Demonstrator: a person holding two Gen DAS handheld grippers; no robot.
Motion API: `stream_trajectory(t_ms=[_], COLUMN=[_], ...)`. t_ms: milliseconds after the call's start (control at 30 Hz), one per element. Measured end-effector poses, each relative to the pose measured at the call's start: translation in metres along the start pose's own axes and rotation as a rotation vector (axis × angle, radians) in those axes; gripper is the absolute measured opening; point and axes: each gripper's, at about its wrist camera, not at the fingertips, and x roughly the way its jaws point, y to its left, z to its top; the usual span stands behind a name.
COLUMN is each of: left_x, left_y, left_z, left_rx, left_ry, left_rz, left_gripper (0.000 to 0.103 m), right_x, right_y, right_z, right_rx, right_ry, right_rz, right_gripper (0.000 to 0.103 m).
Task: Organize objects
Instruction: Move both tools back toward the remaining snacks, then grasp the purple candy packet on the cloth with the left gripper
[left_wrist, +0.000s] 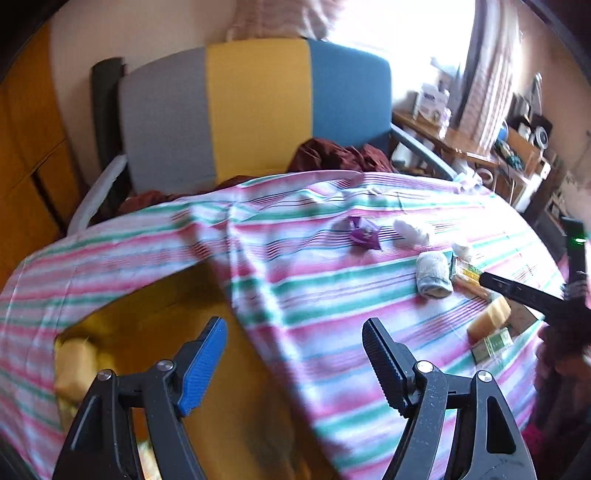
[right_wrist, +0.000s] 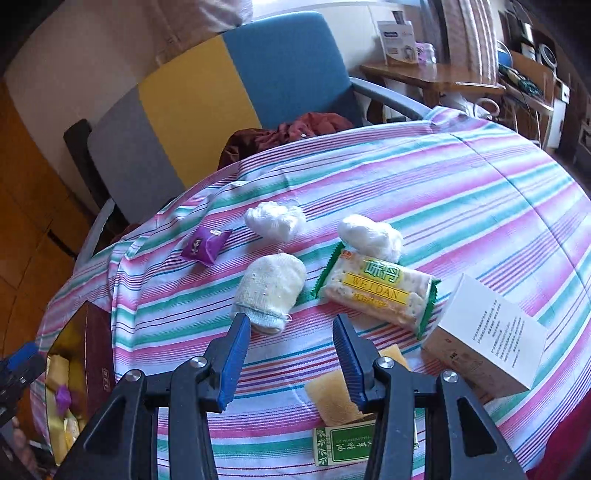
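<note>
The right claw (right_wrist: 291, 354) hangs open over the bench covered with a pink, green and white striped cloth (right_wrist: 461, 192), its blue-padded fingers spread with nothing between them. Just beyond its left finger lies a cream knitted mitten (right_wrist: 269, 291), cuff end nearest the finger tip. Right of the mitten, beyond the right finger, sits a green-edged cracker packet printed WEIDAN (right_wrist: 376, 291), tilted on the cloth. A white cotton wad (right_wrist: 369, 236) touches the packet's far edge, and a second white cotton wad (right_wrist: 275, 219) lies apart to its left. A small purple candy wrapper (right_wrist: 206, 245) rests further left, near the cloth's fold. Under and just beside the right finger is a yellow sponge-like slab (right_wrist: 332, 400), with a flat green box (right_wrist: 341, 443) touching its near edge. A white cardboard box with printed text (right_wrist: 487, 343) stands to the right.

The left claw (left_wrist: 295, 354) is open too, holding nothing, poised over the cloth's hanging edge. Beneath it to the left an open box with yellow packets inside (left_wrist: 74, 365) shows below the cloth; the mitten and purple wrapper lie well apart, up and to its right. Behind the bench stands a chair with grey, yellow and blue back panels (left_wrist: 255, 107), dark red fabric (left_wrist: 332, 155) heaped on its seat.
</note>
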Motion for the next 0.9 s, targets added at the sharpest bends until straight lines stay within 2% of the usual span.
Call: stream_trajectory(t_ms=[200,400,633,900], left_x=[0.060,0.118,0.181,0.218], left_y=[-0.046,-0.079,-0.105,-0.109], left_z=[0.038,0.069,0.089,0.099], left_rx=[0.113,0.184,0.312,0.310], left_ry=[0.036,0.071,0.111,0.142], left_rz=[0.004,-0.021,0.026,-0.007], left_gripper=[0.076,0.076,0.076,0.076], right_x=[-0.008,-0.004,-0.001,0.001], right_y=[-0.014,-0.017,-0.019,-0.020], right_z=[0.004,0.003,0.002,0.002], right_rx=[0.076,0.109,0.129,0.139], right_ry=[-0.014,0.022,0.052,0.064], right_rz=[0.046,0.085,0.126,0.135], right_gripper=[0.047,0.047,0.048,0.047])
